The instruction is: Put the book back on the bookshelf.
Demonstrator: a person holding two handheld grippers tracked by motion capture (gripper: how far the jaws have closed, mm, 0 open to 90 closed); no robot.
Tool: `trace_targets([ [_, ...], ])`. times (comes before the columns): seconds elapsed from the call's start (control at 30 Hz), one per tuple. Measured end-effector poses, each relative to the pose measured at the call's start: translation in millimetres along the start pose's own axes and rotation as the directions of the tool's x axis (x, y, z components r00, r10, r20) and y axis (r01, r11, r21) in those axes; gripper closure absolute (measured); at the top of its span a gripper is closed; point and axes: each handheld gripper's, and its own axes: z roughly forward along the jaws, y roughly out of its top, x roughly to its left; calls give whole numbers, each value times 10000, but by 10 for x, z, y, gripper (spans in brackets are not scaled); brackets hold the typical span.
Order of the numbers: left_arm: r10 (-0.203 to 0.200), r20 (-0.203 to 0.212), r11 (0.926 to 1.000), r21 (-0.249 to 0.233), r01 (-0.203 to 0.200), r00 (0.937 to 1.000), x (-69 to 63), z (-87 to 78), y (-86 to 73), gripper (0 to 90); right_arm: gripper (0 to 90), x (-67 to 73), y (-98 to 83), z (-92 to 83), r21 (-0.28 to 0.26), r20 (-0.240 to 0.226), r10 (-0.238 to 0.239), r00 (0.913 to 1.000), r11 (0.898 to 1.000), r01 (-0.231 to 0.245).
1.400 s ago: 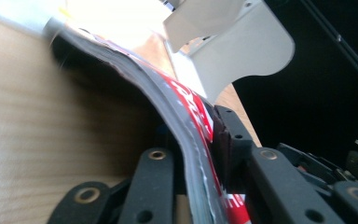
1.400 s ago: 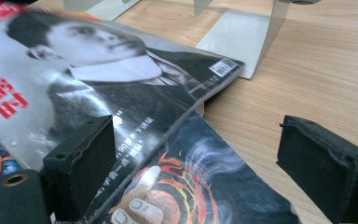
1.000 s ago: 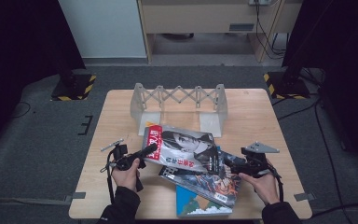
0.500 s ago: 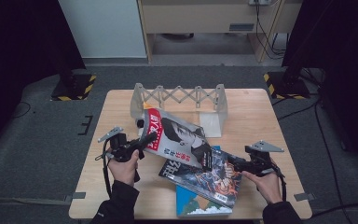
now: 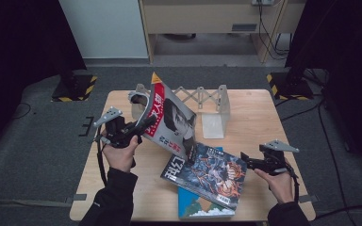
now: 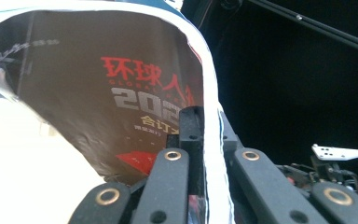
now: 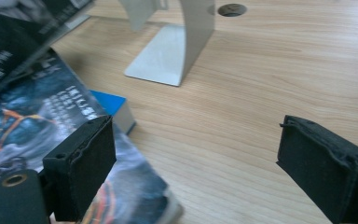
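Note:
A magazine [image 5: 172,120] with a red spine strip and a grey portrait cover stands tilted up over the table, its lower corner touching a dark comic book [image 5: 212,176]. My left gripper [image 5: 146,123] is shut on the magazine's left edge. In the left gripper view the jaws pinch the page edge [image 6: 209,126], and the curved cover [image 6: 121,93] shows red and grey lettering. My right gripper [image 5: 245,162] hovers low at the comic book's right edge, open with bare wood between its pads [image 7: 205,163]. The comic book [image 7: 28,121] lies on a blue book [image 5: 193,209].
A metal expanding rack [image 5: 207,101] stands at the back of the wooden table [image 5: 273,117]; its white foot plate [image 7: 161,58] sits just beyond the blue book [image 7: 109,105]. Dark floor surrounds the table.
The left gripper has risen with the magazine, swinging it from nearly flat on the stack to steeply tilted. The right gripper has drawn right, off the comic book's edge.

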Motion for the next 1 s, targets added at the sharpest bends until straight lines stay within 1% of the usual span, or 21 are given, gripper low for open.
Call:
trace_targets([
  [0.1, 443, -160, 9990, 95, -441, 9989, -7, -42, 104, 865, 116, -77, -11, -17, -7, 258, 42, 9997, 10000, -42],
  [0.2, 645, -305, 9977, 224, -638, 9975, -7, -76, 187, 864, 117, -147, -28, -37, 15, 403, 120, 9991, 9999, -121],
  [0.3, 658, -416, 9977, 175, -652, 9970, 9, -157, 262, 864, 117, -200, -43, -54, 38, 561, 223, 9982, 9997, -225],
  [0.4, 696, -456, 9975, 161, -689, 9965, 30, -252, 306, 864, 118, -235, -54, -64, 77, 618, 253, 9978, 9996, -258],
  [0.53, 809, -538, 9957, 507, -782, 9953, 64, -384, 346, 864, 117, -242, -56, -65, 122, 652, 245, 9976, 9996, -253],
  [0.63, 966, -732, 9937, 641, -920, 9926, 95, -501, 362, 864, 116, -239, -52, -68, 107, 631, 239, 9977, 9996, -247],
  [0.77, 1071, -1055, 9928, 645, -1007, 9886, 168, -654, 394, 864, 116, -246, -59, -56, 180, 653, 207, 9977, 9996, -219],
  [0.93, 1138, -1415, 9926, 585, -1065, 9834, 241, -725, 401, 864, 116, -248, -60, -59, 191, 667, 199, 9976, 9996, -212],
  [1.0, 1177, -1638, 9923, 568, -1098, 9794, 275, -727, 399, 864, 116, -249, -61, -61, 194, 693, 190, 9974, 9996, -204],
])
